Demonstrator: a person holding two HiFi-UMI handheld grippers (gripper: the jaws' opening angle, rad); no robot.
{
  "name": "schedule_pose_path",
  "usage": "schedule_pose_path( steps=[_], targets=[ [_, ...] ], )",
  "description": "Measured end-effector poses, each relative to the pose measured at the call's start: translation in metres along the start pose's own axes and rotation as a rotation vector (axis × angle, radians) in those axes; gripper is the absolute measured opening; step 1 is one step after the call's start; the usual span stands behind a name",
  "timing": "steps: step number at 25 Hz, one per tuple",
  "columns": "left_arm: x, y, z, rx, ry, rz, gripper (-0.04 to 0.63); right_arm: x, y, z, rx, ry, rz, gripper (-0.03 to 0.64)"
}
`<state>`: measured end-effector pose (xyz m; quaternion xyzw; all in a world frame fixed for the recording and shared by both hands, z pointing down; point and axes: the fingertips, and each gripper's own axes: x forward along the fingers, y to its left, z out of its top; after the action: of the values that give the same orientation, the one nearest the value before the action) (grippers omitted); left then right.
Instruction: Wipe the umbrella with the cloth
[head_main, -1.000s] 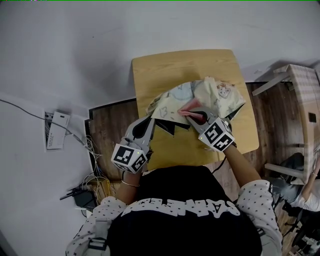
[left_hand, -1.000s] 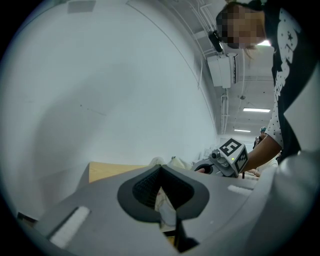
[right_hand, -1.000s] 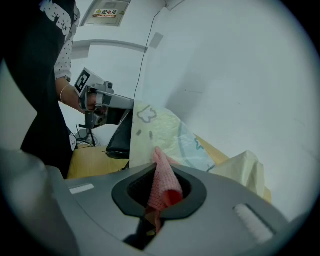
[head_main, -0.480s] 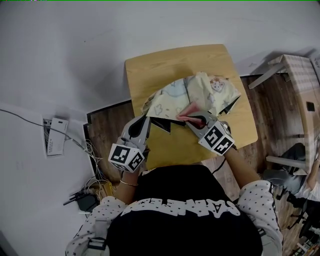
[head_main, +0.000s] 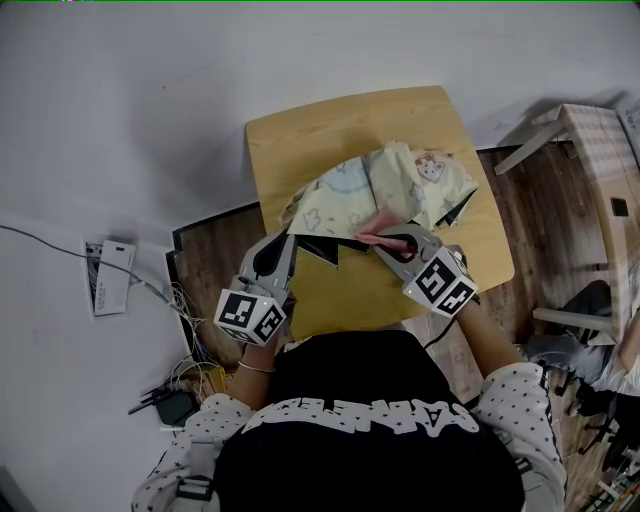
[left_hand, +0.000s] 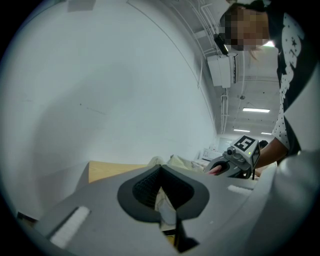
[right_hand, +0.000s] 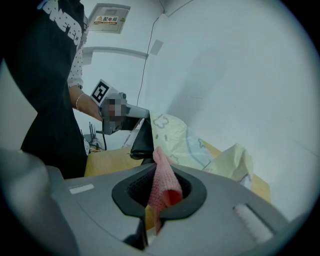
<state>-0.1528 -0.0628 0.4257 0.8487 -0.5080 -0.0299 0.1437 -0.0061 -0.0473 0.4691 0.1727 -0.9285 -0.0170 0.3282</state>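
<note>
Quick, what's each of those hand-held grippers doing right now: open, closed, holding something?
Left hand-held gripper: closed on the umbrella canopy's pale edge.
Right hand-held gripper: closed on the pink cloth.

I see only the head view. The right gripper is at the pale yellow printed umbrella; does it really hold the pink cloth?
Observer: Yes. The right gripper view shows the right gripper shut on the pink knitted cloth, which is folded between its jaws.
Operator: Does the left gripper hold anything?
Observer: Yes. The left gripper is shut on an edge of the pale yellow printed fabric umbrella.
Operator: Does that edge lie on the table?
Observer: No. In the right gripper view it is held above the light wooden table.
</note>
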Motion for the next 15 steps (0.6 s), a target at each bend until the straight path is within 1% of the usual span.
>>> schedule_pose_path(
  steps=[3,5,11,15],
  targets=[
    [0.0,-0.001,0.0,-0.002,-0.001,0.004,0.002,-0.012,-0.011,0.022,-0.036,-0.044,-0.027,0.034],
    [0.0,-0.001,0.0,-0.005,-0.001,0.007,0.002,-0.019,-0.024,0.038,-0.08,-0.07,-0.057,0.034],
    [-0.001,-0.003,-0.002,-0.014,-0.004,0.016,0.002,-0.031,-0.072,0.082,-0.273,-0.099,-0.199,0.034],
    [-0.001,-0.002,-0.004,-0.026,-0.001,0.026,0.003,-0.028,-0.095,0.101,-0.367,-0.108,-0.265,0.034]
  ],
)
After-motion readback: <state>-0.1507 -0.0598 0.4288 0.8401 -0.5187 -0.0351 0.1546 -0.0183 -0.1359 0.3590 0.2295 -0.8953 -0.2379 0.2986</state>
